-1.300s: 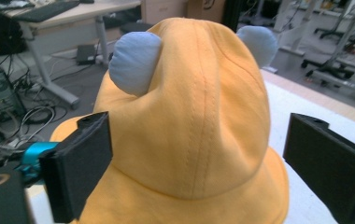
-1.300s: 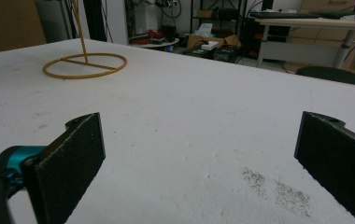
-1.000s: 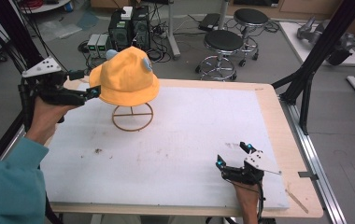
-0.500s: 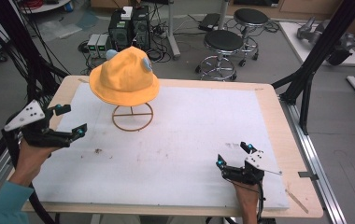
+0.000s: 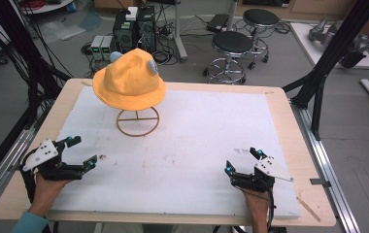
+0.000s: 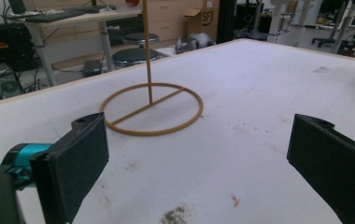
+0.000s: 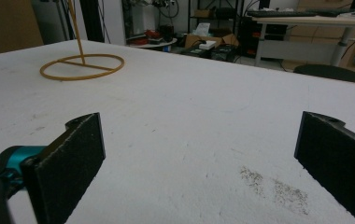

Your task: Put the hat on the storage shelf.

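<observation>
An orange bucket hat (image 5: 130,80) sits on top of a thin brass-coloured wire stand (image 5: 138,122) at the back left of the white mat. The stand's ring base and upright rod (image 6: 151,108) lie ahead of my left gripper (image 5: 83,152), which rests low at the front left, open and holding nothing. In the left gripper view its jaws stand wide apart (image 6: 199,168). My right gripper (image 5: 242,161) rests at the front right of the mat, open and holding nothing too, its jaws spread (image 7: 199,158). The stand's ring (image 7: 82,66) shows far off at the upper left there.
The white mat (image 5: 197,126) covers a wooden table (image 5: 289,126). Dark smudges mark the mat near both grippers. Black frame posts (image 5: 328,63) rise at the table's right, with cables at its left. Stools (image 5: 231,48) and computer boxes stand on the floor behind.
My left gripper has let go of the hat's brim and drawn back toward the front left of the mat, lowering as it went. The hat stays on the stand. The right gripper has not moved.
</observation>
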Action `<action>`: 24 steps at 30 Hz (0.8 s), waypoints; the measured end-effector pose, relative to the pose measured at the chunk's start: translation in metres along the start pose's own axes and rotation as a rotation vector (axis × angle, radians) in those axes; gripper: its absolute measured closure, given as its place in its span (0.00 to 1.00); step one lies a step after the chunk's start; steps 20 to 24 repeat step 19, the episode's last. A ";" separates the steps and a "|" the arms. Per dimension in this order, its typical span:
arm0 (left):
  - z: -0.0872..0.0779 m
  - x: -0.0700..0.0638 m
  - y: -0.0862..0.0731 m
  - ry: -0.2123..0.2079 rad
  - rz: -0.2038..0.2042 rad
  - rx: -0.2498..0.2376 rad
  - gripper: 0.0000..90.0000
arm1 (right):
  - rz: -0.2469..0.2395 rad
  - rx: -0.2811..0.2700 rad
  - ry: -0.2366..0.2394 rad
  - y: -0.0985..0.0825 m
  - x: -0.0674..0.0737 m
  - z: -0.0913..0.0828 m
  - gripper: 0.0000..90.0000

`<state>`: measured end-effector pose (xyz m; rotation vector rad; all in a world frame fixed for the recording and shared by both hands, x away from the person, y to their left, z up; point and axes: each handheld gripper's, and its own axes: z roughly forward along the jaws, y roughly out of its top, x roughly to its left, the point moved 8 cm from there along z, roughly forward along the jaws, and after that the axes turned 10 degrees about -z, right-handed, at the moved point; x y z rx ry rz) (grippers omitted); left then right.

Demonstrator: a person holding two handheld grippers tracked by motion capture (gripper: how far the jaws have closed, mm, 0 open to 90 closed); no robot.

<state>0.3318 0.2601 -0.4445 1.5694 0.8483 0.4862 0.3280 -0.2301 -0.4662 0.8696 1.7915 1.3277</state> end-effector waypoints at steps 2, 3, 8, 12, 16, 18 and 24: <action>0.000 -0.001 -0.005 -0.003 -0.006 -0.002 0.07 | 0.001 -0.002 0.001 0.000 0.000 0.000 0.01; 0.000 0.000 -0.009 0.003 -0.008 -0.006 0.07 | 0.002 -0.003 0.001 0.000 0.000 0.000 0.01; -0.001 0.003 -0.018 0.021 -0.025 -0.019 0.07 | 0.001 -0.004 0.000 0.000 0.000 0.000 0.01; -0.004 0.005 -0.017 0.025 -0.044 -0.059 0.07 | 0.003 -0.002 -0.004 0.000 0.000 0.000 0.01; -0.004 0.005 -0.017 0.023 -0.040 -0.064 0.07 | -0.002 -0.002 -0.005 0.000 0.000 0.000 0.01; -0.005 0.005 -0.017 0.026 -0.039 -0.068 0.07 | -0.001 -0.001 -0.007 0.000 0.000 0.000 0.01; -0.005 0.005 -0.017 0.027 -0.044 -0.074 0.07 | 0.000 -0.001 -0.008 0.000 0.000 0.000 0.01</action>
